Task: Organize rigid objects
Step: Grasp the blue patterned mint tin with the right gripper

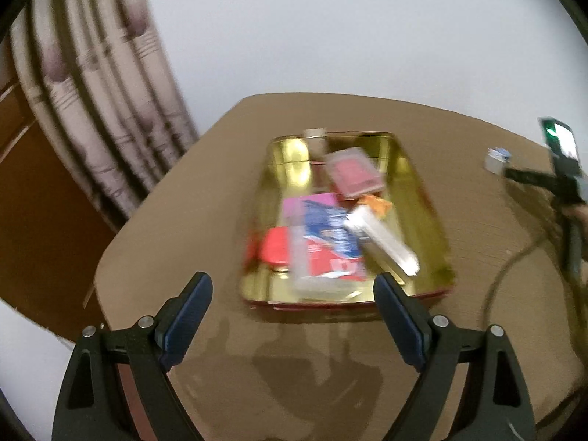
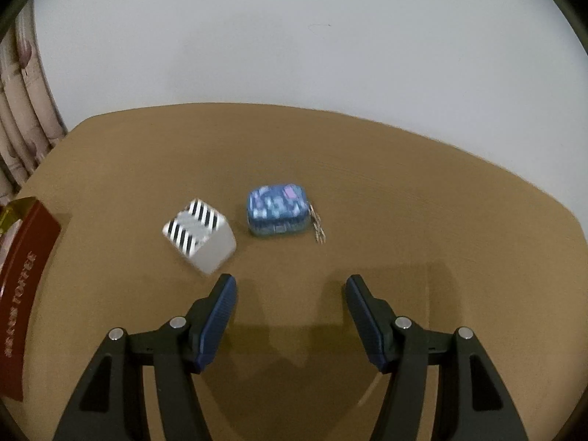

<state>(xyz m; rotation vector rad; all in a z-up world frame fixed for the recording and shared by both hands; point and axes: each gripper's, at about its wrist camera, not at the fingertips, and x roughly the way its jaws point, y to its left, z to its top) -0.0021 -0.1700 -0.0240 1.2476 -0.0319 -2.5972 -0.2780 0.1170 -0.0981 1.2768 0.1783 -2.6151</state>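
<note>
A gold-lined tin (image 1: 426, 220) with a red outer wall sits on the brown table (image 1: 183, 202). It holds a dark red card box (image 1: 354, 178), a blue and pink packet (image 1: 323, 235), a white stick-shaped box (image 1: 382, 242) and a red oval piece (image 1: 277, 250). My left gripper (image 1: 294, 286) hovers open just before the tin's near rim, nothing between its fingers. In the right wrist view a white box with black stripes (image 2: 198, 233) and a small blue patterned case (image 2: 277, 209) with a metal chain lie on the table (image 2: 404, 202). My right gripper (image 2: 290, 286) stands open short of them, empty.
The tin's red side (image 2: 25, 283) shows at the left edge of the right wrist view. In the left wrist view the other gripper (image 1: 566, 176) and the white box (image 1: 496, 160) appear far right, with a cable (image 1: 496, 286) lying on the table. A curtain (image 1: 99, 110) hangs behind left.
</note>
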